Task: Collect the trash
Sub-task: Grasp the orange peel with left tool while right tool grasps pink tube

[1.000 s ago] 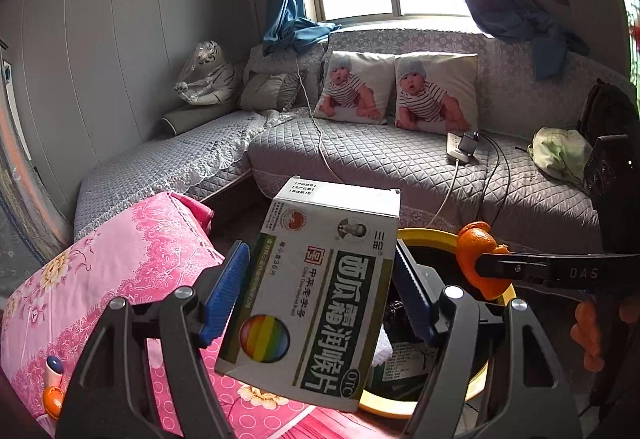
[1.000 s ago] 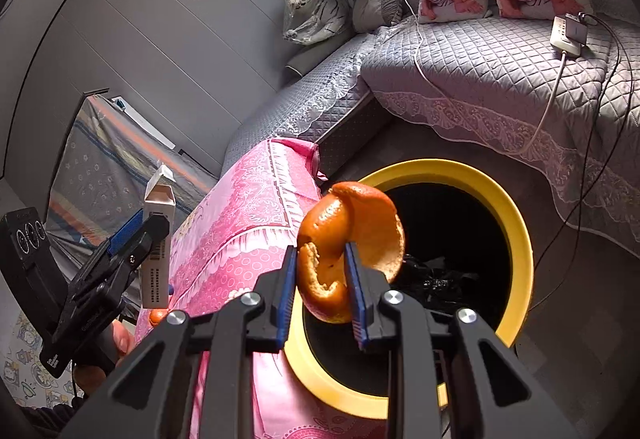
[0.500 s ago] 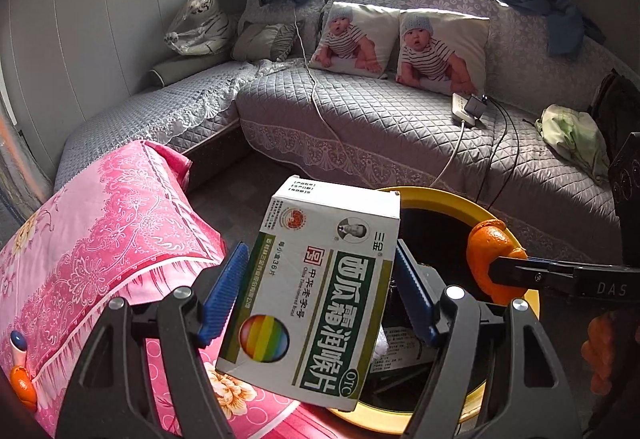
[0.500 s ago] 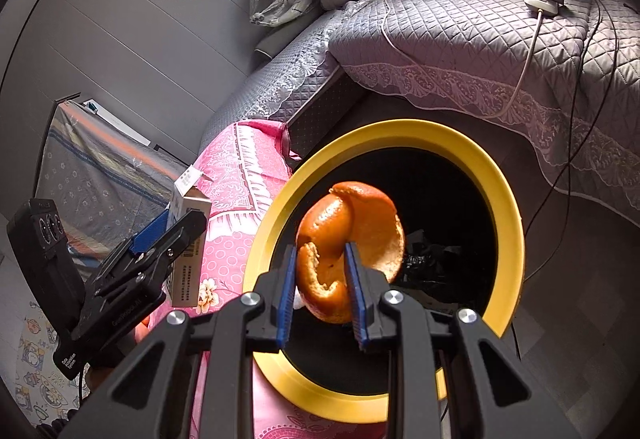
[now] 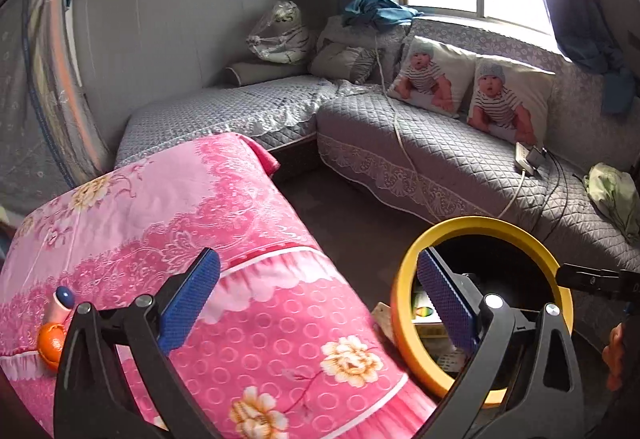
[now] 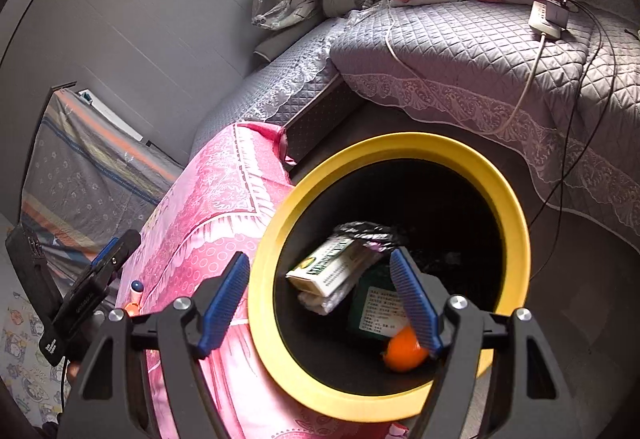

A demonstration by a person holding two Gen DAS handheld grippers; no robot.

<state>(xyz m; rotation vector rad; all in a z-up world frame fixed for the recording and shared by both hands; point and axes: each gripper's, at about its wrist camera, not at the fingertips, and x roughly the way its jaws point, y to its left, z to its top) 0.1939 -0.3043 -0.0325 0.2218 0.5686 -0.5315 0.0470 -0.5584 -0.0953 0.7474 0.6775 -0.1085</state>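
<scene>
Yellow plastic rims the round bin (image 6: 516, 223), whose inside is black; it stands on the floor just beside the pink flowered cloth (image 6: 208, 207) and in front of the grey quilted sofa (image 6: 460, 51). Inside the bin lies a white and green medicine box (image 6: 332, 267), tilted on one long edge, with a crumpled clear wrapper (image 6: 328, 301) just under it, a dark green packet with a white label (image 6: 378, 309) beside it, and a piece of orange peel (image 6: 404, 353) at the near side of the bin's floor, bright orange and curled. A scrap of dark crinkled film (image 6: 368, 233) sits at the box's far end. The right tool (image 6: 324, 297) hangs over the bin's near rim, its blue pads spreading apart with nothing gripped between them. The left tool (image 5: 320, 303) is spreading to its widest and holds nothing; one pad is over the pink cloth, the other over the bin's mouth (image 5: 404, 279). On the cloth, well away from the bin, lies a small orange and blue toy (image 5: 54, 323).
</scene>
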